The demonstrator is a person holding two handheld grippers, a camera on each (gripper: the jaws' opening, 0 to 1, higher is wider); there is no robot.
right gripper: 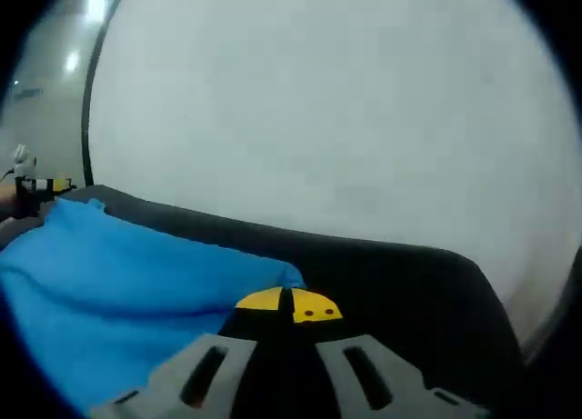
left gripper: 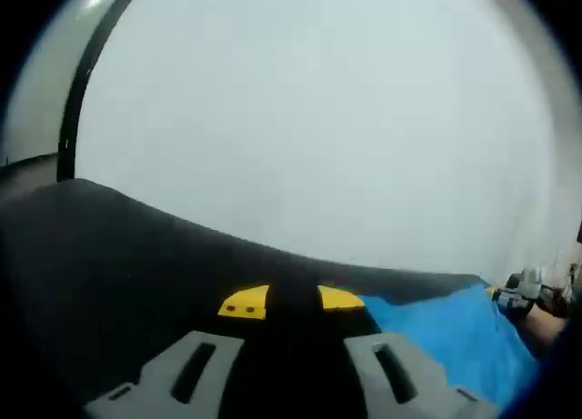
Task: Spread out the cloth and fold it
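The left tool (left gripper: 291,301) hangs low over the dark, matte black bench (left gripper: 118,264), its grey jaws with yellow tips standing a little apart and grasping nothing that I can see. The right tool (right gripper: 289,305) has its yellow tips nearly meeting; the near right corner of the bright blue soft cloth (right gripper: 118,283) lies just beside them, but whether any fabric is pinched between them I cannot tell.

In the left gripper view the cloth (left gripper: 455,333) lies to the right of the jaws, on the bench, and the right tool (left gripper: 518,296) appears at its far right edge. In the right gripper view the cloth spreads to the left, loosely rumpled, with soft folds and a raised edge, and the left tool (right gripper: 32,184) shows at its far left. Behind the bench stands a pale, plain wall (right gripper: 346,101).

The cloth looks light, limp and thin, so it will likely sag and bunch when lifted and slide easily over the smooth bench. Taking it at two corners of one edge, one tool to each, seems the surest hold, pulling gently apart to flatten it before folding.
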